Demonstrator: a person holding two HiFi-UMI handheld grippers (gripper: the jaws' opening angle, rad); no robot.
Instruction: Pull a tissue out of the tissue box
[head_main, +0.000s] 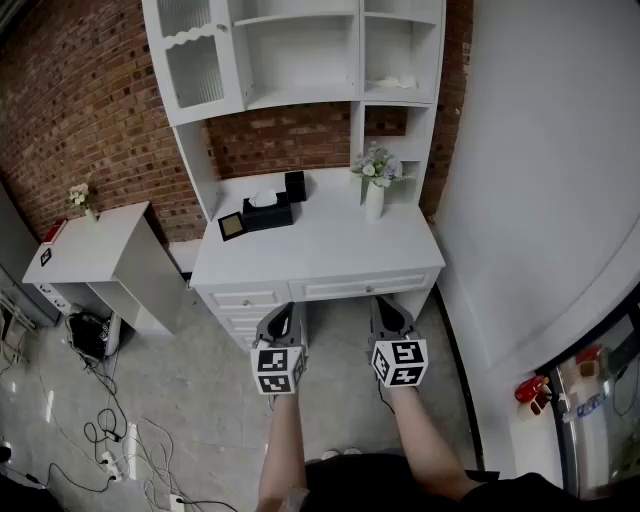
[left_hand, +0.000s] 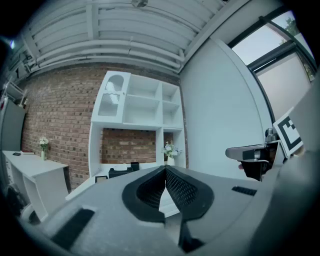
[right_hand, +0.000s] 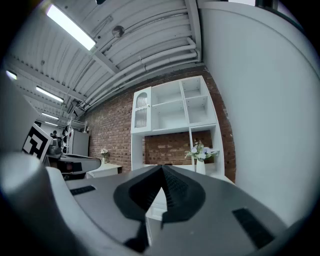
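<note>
Grippers left (left_hand: 165, 169), right (right_hand: 161, 167): closed, empty.

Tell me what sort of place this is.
Probably a staged study corner inside a workshop-like hall: a white desk with a shelf hutch against a brick wall, loose cables on the floor, bare ceiling pipes overhead.

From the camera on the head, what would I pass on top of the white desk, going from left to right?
small framed picture → black tissue box → white vase of flowers
</note>
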